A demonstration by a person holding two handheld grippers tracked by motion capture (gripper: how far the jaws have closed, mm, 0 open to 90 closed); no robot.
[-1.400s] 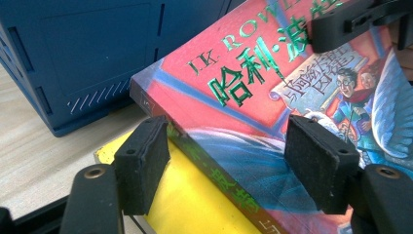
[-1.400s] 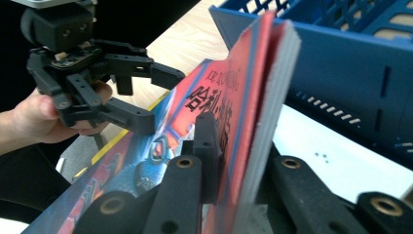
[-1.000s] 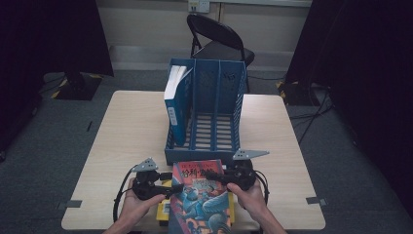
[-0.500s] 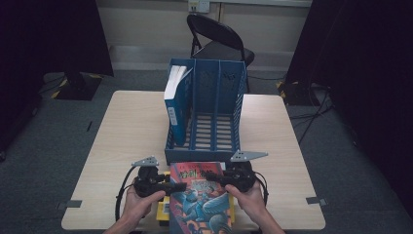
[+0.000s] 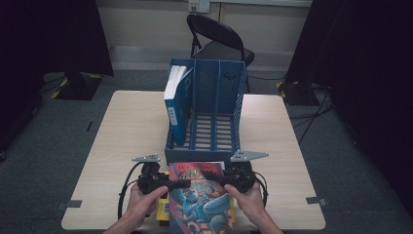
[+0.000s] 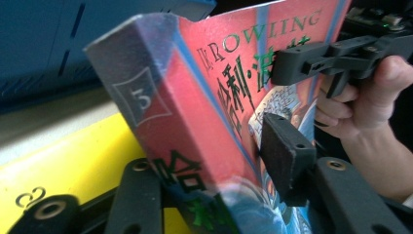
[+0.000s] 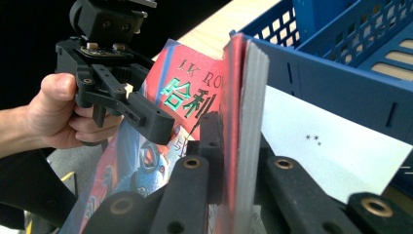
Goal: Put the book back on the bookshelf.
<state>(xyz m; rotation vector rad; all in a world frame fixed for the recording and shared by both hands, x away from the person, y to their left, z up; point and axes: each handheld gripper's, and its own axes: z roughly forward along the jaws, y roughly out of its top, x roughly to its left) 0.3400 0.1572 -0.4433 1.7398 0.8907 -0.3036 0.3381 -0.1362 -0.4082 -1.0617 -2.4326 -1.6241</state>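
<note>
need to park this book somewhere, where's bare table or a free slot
Bare table lies left of the blue file rack and right of it, out to both edges. The rack's middle and right slots are free; its left slot holds a blue book. The near edge is crowded: both grippers, left gripper and right gripper, hold the red book over a yellow book.

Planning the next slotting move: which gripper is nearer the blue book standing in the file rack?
Left. The left gripper sits at the red book's spine edge, below the blue book in the rack's left slot; the right gripper clamps the far edge.
</note>
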